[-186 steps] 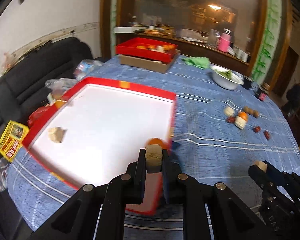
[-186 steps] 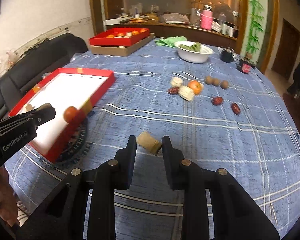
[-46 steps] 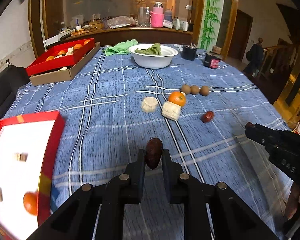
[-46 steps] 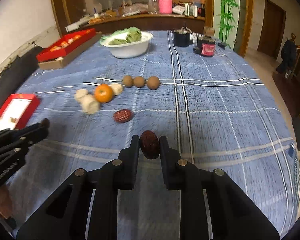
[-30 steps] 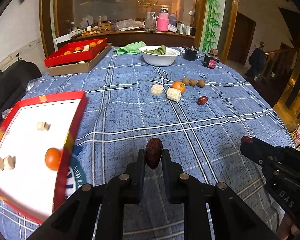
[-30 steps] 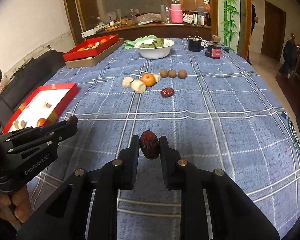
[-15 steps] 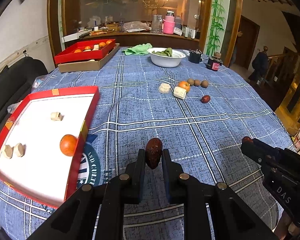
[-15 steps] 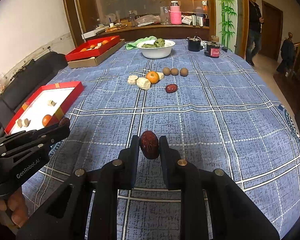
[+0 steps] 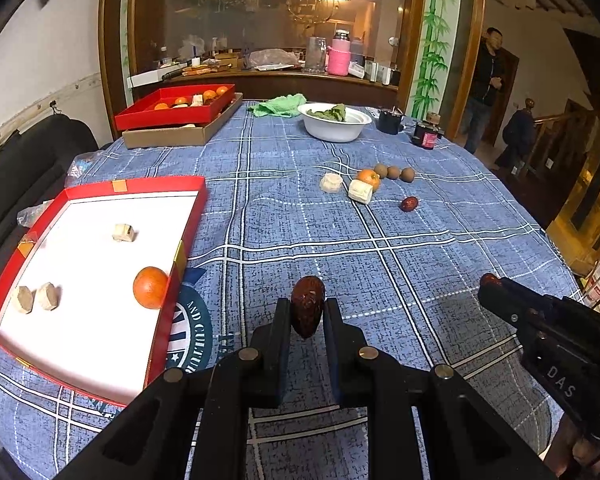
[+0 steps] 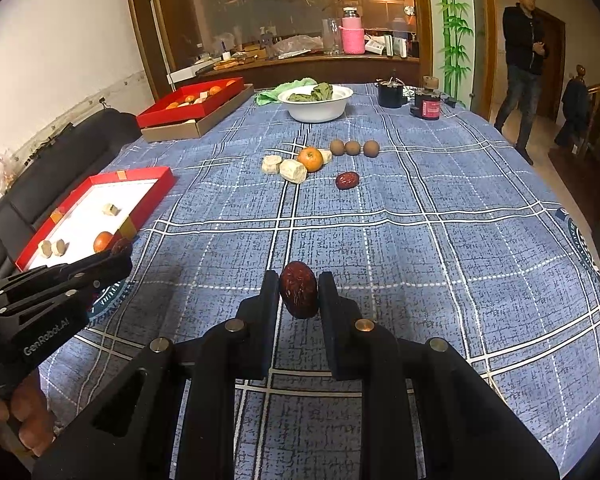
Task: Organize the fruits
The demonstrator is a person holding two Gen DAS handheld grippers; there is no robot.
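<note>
A: Left wrist view: left tongs (image 9: 307, 312) clamped on a red date (image 9: 308, 306), now nearer the red tray (image 9: 162, 332) than before.
B: Right tongs (image 10: 299, 290) grip another date (image 10: 299, 289) above the desk (image 10: 440, 240). Drop-off likely next.

a wrinkled dark-red date (image 9: 307, 306) upright, another (image 10: 298, 289) likewise.

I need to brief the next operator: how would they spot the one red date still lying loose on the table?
Find the white bowl at the far end of the blue checked tablecloth. Nearer lies a fruit cluster around an orange. The loose red date sits just right of it, alone, dark red and wrinkled.
</note>
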